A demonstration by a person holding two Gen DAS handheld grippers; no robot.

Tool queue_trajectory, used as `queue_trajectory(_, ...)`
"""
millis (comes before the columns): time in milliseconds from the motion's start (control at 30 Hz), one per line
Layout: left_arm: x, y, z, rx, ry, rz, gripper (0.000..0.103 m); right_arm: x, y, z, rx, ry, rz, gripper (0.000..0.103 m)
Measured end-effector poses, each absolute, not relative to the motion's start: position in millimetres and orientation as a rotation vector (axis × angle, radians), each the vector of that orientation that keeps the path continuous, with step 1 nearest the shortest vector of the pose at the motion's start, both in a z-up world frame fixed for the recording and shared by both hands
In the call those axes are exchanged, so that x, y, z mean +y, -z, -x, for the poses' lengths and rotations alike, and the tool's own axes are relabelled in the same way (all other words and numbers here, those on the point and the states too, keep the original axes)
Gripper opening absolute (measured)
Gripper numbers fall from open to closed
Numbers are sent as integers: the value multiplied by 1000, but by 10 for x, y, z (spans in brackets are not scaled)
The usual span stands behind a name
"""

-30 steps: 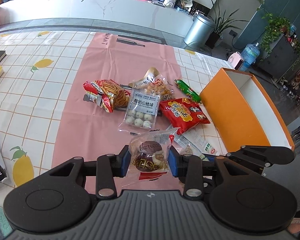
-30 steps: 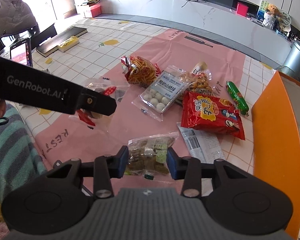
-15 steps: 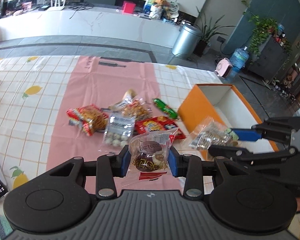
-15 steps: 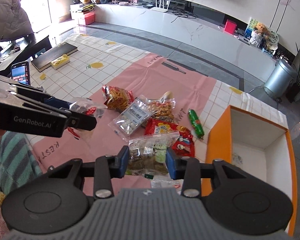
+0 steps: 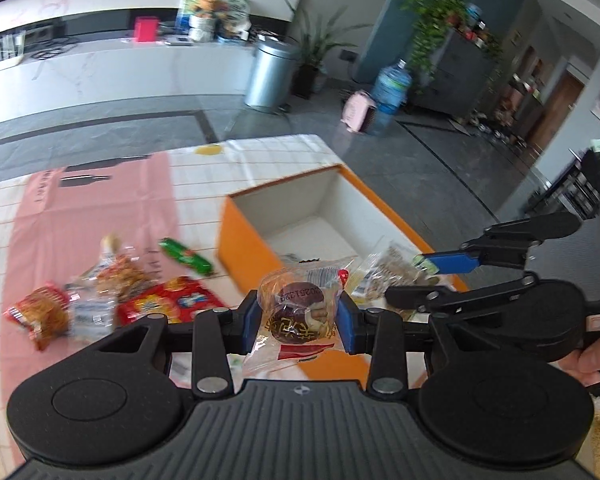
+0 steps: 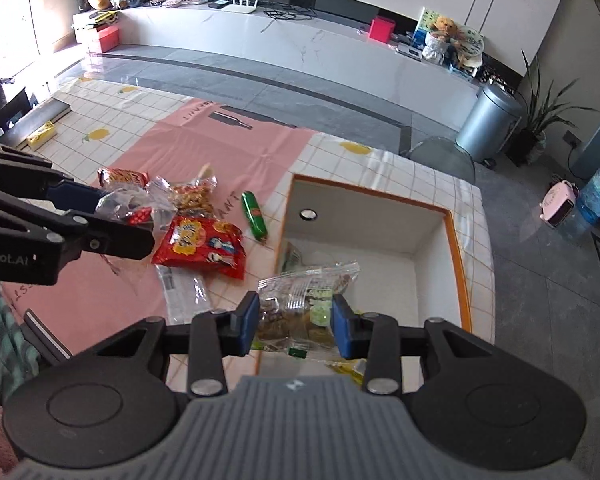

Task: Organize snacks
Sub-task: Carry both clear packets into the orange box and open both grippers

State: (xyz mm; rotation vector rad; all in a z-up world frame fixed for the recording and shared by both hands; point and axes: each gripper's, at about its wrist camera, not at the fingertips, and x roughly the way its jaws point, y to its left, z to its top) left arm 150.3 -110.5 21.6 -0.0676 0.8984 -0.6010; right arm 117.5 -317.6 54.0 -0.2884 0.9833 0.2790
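- The box [image 6: 454,240] sits on the worktop [image 6: 472,216] at its right end.
- Left of the box lies a stick snack [image 6: 254,215], then a chip bag [image 6: 201,247], on a mat [image 6: 204,148].
- The right tongs [image 6: 294,326] hold a packet [image 6: 304,304] over the box.
- The left tongs [image 5: 299,322] hold a bun [image 5: 298,312] left of that packet.

Left gripper [image 5: 300,322] pinches a clear pastry packet [image 5: 298,308] near the orange box [image 5: 256,256].
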Motion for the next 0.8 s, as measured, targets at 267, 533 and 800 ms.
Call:
queue_trajectory(267,-2074,54,-1747,1008,747,-185,44,-3733,-115,-1331,1116,-268,289,36)
queue_trajectory(533,-2514,601,-2084,1180,795,-346,44,-3997,337,-1502,1208,-319,356,36)
queue_trajectory(800,-2824,915,-2181,1264,827,-523,44,-3947,596,-1656,1299,-438,358,36)
